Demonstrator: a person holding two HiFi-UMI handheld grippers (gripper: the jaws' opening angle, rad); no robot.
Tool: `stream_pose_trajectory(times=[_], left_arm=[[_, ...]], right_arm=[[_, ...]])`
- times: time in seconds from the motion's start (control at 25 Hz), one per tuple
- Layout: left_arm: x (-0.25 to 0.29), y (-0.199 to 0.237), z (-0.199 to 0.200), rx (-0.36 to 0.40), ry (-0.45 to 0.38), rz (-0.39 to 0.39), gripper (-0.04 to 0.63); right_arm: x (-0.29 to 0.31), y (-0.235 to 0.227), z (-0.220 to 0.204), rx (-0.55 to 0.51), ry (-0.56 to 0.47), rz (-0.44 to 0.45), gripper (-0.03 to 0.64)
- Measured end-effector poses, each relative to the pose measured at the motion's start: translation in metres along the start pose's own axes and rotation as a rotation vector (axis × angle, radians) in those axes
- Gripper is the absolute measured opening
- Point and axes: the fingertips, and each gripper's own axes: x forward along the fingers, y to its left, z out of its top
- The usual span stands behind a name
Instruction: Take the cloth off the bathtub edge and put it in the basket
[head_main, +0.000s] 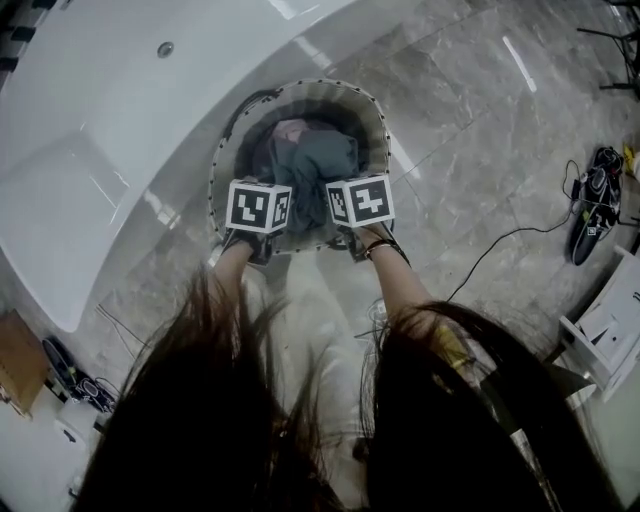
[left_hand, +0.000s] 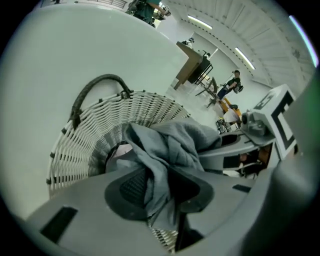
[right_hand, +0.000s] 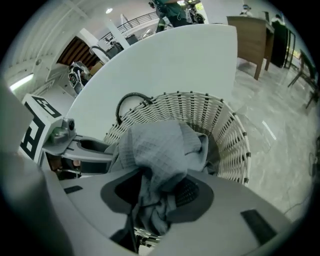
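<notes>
The left hand-held gripper is clamping a fold of the grey cloth between partly closed jaws, and the right hand-held gripper is clamping another fold the same way. The cloth is hanging bunched over the open basket, which is standing on the floor just beside the bathtub.
</notes>
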Motion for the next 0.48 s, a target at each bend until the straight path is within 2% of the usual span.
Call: stream_pose_trajectory(times=[0.2,0.48], left_arm=[[0.013,0.011,-0.017,0.003,0.054,0.029,0.124],[0.029,0.026,-0.036,-0.021,0.123,0.043,0.126]], right_arm=[[0.018,-0.001,-0.010,-0.068,0.065,-0.017,0.152],[0.034,-0.007,-0.020,-0.095,0.102,-0.048,0.142]])
